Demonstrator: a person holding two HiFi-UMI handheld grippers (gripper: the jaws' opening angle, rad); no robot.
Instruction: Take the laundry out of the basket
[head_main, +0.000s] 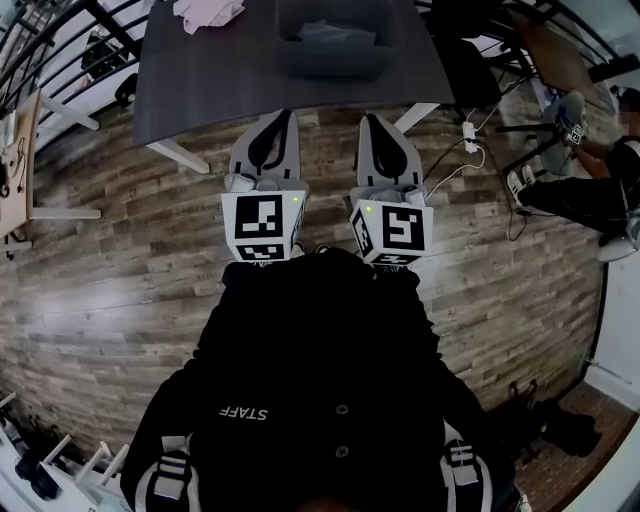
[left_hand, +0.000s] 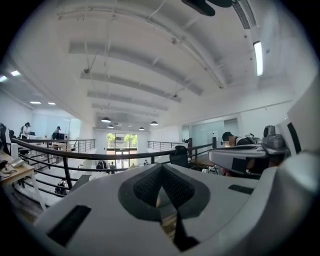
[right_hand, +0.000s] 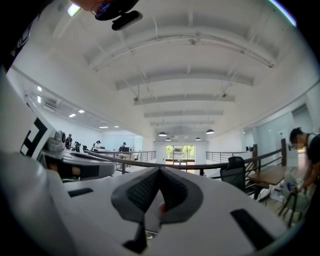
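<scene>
A grey laundry basket (head_main: 340, 62) stands on the dark table (head_main: 210, 80) at the top of the head view, with bluish laundry (head_main: 335, 32) inside it. A pale pink cloth (head_main: 208, 12) lies on the table to its left. My left gripper (head_main: 283, 115) and right gripper (head_main: 370, 120) are held side by side close to my body, tips just short of the table's near edge. Both are shut with nothing between the jaws. In the left gripper view the gripper (left_hand: 161, 167) points up at the ceiling, and so does the gripper (right_hand: 160, 170) in the right gripper view.
White table legs (head_main: 180, 155) stand on the wooden floor. A power strip with cables (head_main: 470, 140) lies to the right of the table. A seated person (head_main: 600, 190) is at the far right. A black railing (head_main: 60, 40) runs behind the table.
</scene>
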